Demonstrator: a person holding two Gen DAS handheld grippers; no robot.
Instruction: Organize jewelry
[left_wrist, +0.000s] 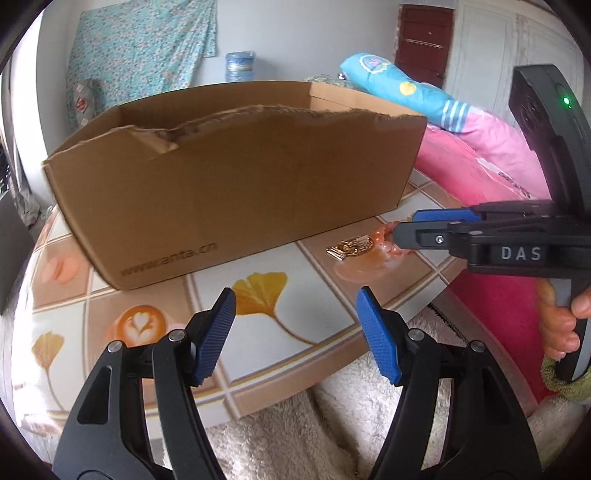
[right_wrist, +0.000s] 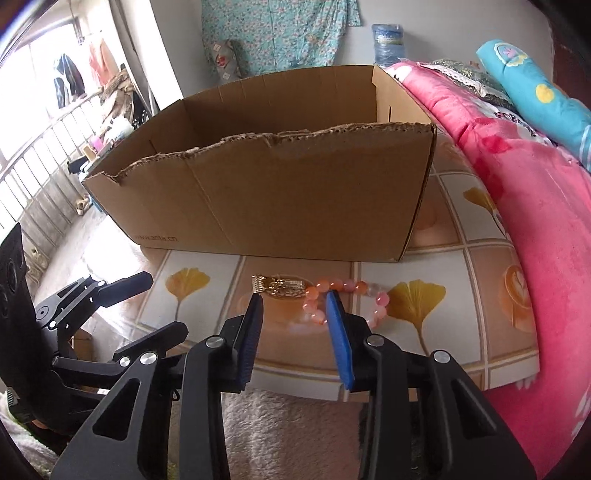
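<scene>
A bracelet of pink and orange beads (right_wrist: 347, 286) lies on the patterned table (right_wrist: 207, 317) in front of a cardboard box (right_wrist: 295, 206). A small gold ornament (right_wrist: 280, 286) rests against its left end. My right gripper (right_wrist: 294, 299) is tilted down over them, jaws narrowed but open. The ornament and the bracelet's left beads lie between its fingertips, and the pads press on nothing. In the left wrist view that right gripper (left_wrist: 402, 227) comes in from the right onto the bracelet (left_wrist: 384, 240) and the ornament (left_wrist: 349, 249). My left gripper (left_wrist: 295, 295) is wide open and empty above the table's near edge.
The box (left_wrist: 240, 192) has a torn front rim, is open on top and stands just behind the jewelry. A pink blanket (right_wrist: 535, 221) and a blue pillow (left_wrist: 406, 88) are piled on the right. A fleecy cover (left_wrist: 295, 424) lies below the table edge. A person's hand (left_wrist: 561, 325) grips the right handle.
</scene>
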